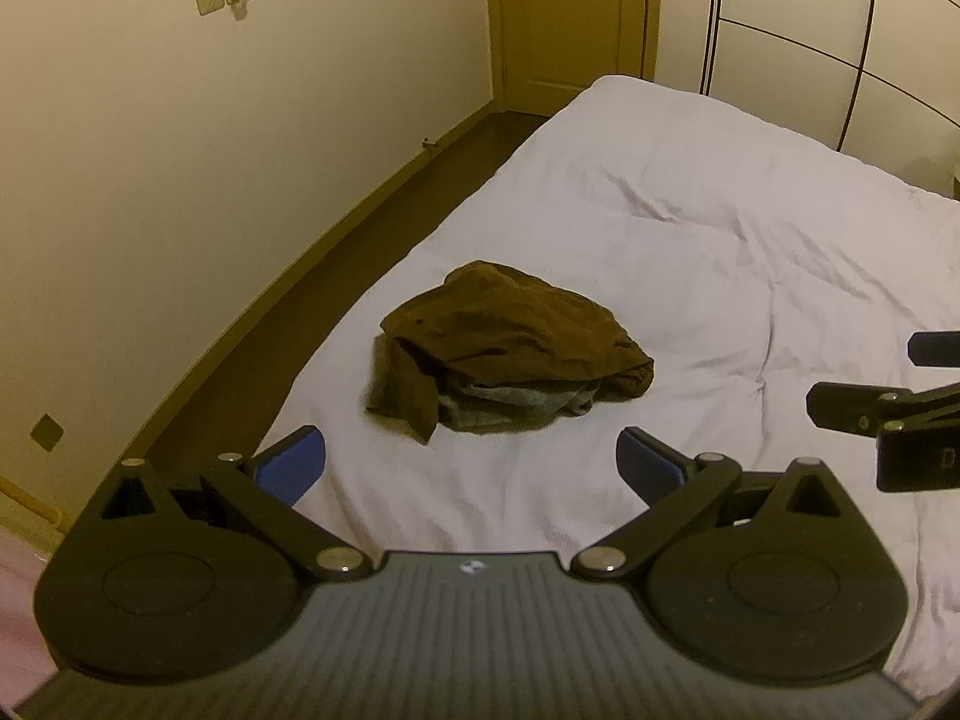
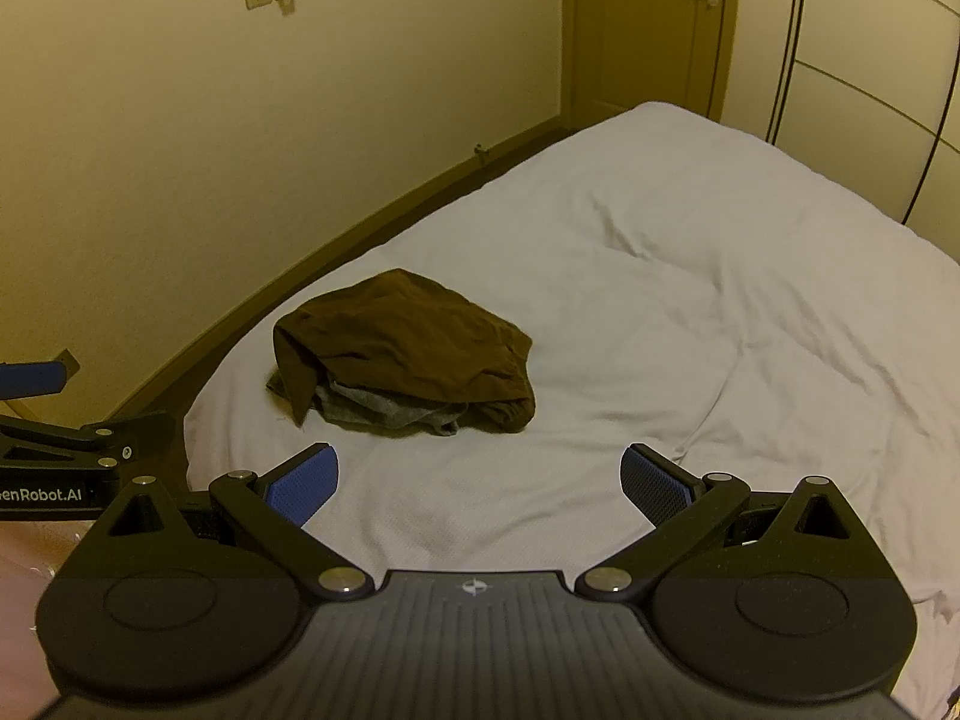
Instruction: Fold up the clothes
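Note:
A crumpled dark brown garment point(image 1: 510, 336) point(image 2: 402, 348) lies in a heap on the white bed, with a grey cloth point(image 1: 510, 408) point(image 2: 384, 408) showing under its near edge. My left gripper point(image 1: 471, 462) hangs open just short of the heap, its blue pads wide apart and holding nothing. To the right of the heap my right gripper point(image 2: 480, 483) is also open and holds nothing. Each gripper shows at the edge of the other's view: the right one point(image 1: 870, 384) at the far right, the left one point(image 2: 72, 402) at the far left.
The white wrinkled bed sheet point(image 1: 690, 228) point(image 2: 690, 276) stretches far to the right and back. A dark floor strip point(image 1: 336, 252) runs along the bed's left side below a cream wall. A door point(image 1: 570, 18) and a wardrobe point(image 1: 840, 36) stand at the back.

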`<action>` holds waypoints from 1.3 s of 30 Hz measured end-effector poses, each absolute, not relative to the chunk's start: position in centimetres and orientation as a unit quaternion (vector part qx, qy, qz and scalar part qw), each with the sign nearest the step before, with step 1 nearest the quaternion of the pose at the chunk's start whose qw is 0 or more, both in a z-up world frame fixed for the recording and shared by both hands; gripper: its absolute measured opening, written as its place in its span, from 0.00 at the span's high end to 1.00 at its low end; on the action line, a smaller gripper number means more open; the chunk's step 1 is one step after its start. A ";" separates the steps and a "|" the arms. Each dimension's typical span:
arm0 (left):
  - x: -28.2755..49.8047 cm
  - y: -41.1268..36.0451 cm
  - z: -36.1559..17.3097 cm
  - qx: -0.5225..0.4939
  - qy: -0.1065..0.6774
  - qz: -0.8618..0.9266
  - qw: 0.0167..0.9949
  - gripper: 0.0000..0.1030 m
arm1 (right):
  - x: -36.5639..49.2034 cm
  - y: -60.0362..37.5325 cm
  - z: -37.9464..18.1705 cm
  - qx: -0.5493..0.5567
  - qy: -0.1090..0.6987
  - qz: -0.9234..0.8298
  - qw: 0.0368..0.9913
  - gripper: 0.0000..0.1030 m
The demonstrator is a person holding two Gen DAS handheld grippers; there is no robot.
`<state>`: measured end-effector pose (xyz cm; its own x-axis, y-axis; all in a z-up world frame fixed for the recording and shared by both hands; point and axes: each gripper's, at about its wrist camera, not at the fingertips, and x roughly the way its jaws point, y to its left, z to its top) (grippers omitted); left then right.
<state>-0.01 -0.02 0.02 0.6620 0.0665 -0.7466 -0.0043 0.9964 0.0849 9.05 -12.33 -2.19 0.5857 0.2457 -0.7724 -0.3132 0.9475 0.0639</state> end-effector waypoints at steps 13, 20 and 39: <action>0.3 0.0 -1.3 0.021 0.421 0.013 0.907 0.01 | 9.4 -12.5 -3.0 -0.037 0.428 0.158 0.889 0.00; 0.0 -0.6 -1.4 0.021 0.424 0.010 0.905 0.01 | 9.5 -12.8 -2.9 -0.034 0.433 0.156 0.887 0.00; 0.1 0.3 -1.3 0.015 0.434 0.007 0.901 0.01 | 9.5 -12.9 -3.2 -0.033 0.438 0.159 0.884 0.00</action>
